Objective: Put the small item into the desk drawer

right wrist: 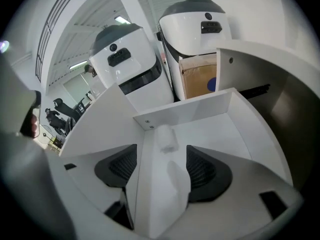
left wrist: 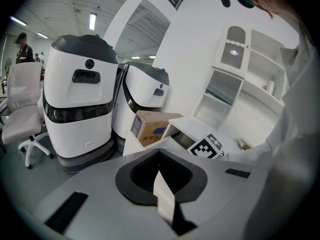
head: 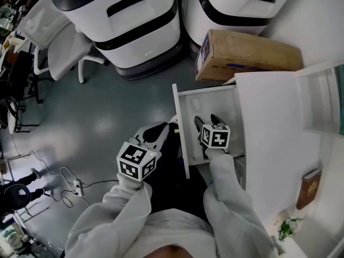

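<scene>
The white desk drawer (head: 185, 144) stands pulled out from the desk (head: 274, 122). A small white item (right wrist: 166, 138) lies on the drawer floor near its far corner (head: 195, 102), ahead of my right gripper. The right gripper (head: 208, 123) is inside the drawer with its jaws wide open (right wrist: 165, 171), and nothing is pressed between the pads. My left gripper (head: 167, 127) is at the outer edge of the drawer front. Its jaws look shut (left wrist: 161, 184) on a thin white edge of that front.
A cardboard box (head: 242, 55) sits on the floor beyond the drawer, beside two large white machines (head: 123, 20). A white office chair (head: 59, 42) stands at the far left, with cables (head: 75, 184) on the floor. On the desk lie a brown book (head: 310, 188) and a small plant (head: 287, 227).
</scene>
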`<control>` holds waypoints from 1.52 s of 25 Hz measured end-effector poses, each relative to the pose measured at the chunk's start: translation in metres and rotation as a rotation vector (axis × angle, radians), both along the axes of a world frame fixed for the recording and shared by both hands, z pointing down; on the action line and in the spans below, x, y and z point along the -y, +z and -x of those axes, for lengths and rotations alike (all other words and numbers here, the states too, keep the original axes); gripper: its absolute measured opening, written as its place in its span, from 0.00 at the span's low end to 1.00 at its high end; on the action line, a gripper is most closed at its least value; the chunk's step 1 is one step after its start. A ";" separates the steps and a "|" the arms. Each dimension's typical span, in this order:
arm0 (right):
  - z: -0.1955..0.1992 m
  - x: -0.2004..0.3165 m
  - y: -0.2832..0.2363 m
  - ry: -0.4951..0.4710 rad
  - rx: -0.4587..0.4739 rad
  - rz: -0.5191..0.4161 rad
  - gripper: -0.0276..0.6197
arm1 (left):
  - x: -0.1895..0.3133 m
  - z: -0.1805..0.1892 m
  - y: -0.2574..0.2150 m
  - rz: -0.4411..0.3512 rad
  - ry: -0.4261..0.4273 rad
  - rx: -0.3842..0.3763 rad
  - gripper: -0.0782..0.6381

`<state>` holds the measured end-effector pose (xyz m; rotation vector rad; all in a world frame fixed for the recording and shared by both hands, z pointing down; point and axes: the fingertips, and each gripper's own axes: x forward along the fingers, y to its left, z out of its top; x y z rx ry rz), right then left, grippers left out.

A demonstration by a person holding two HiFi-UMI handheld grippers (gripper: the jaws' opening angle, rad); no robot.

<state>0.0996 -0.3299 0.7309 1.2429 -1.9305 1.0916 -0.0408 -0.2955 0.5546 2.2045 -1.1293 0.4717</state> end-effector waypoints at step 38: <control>-0.069 -0.129 -0.293 0.111 0.202 -0.651 0.50 | -0.082 -0.067 -0.144 -0.381 0.073 -0.119 0.13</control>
